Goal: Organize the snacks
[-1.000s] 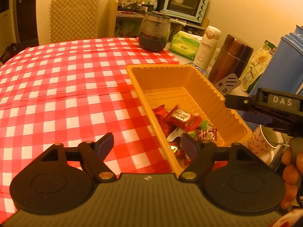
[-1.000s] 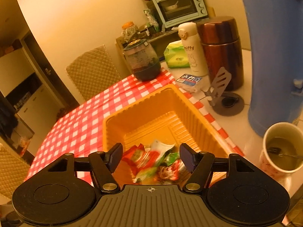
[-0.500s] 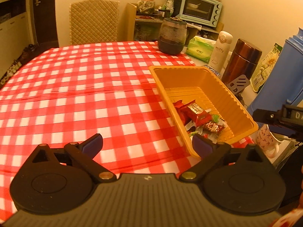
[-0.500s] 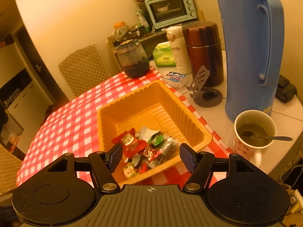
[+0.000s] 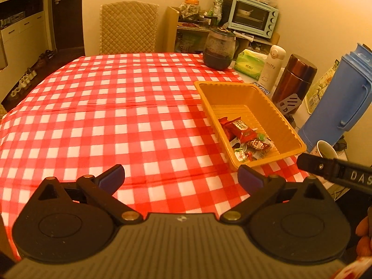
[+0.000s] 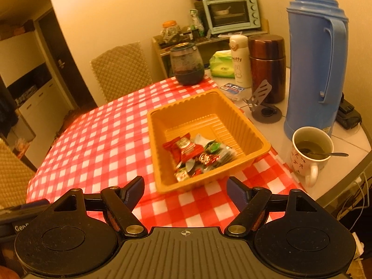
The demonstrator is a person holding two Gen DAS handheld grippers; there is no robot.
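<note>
An orange plastic tray [image 5: 289,129] [image 6: 255,134] sits on the red-checked tablecloth [image 5: 116,121] near the table's right edge. Several wrapped snacks [image 5: 246,139] [image 6: 197,153] lie piled in its near end, a red packet on top. My left gripper [image 5: 181,176] is open and empty, held above the cloth, near and left of the tray. My right gripper [image 6: 184,188] is open and empty, just short of the tray's near rim. Part of the right gripper [image 5: 334,172] shows at the right of the left wrist view.
Right of the tray stand a blue thermos jug [image 6: 316,58], a mug with a spoon [image 6: 309,153], a brown flask [image 6: 267,67], a white bottle [image 6: 239,60] and a phone stand [image 6: 262,107]. A dark glass jar [image 5: 218,48] stands behind. A padded chair [image 5: 127,28] is at the far side.
Both grippers have pulled back and up from the tray, so it looks smaller and farther. The left gripper's jaws have opened wider. The snacks stay in the tray.
</note>
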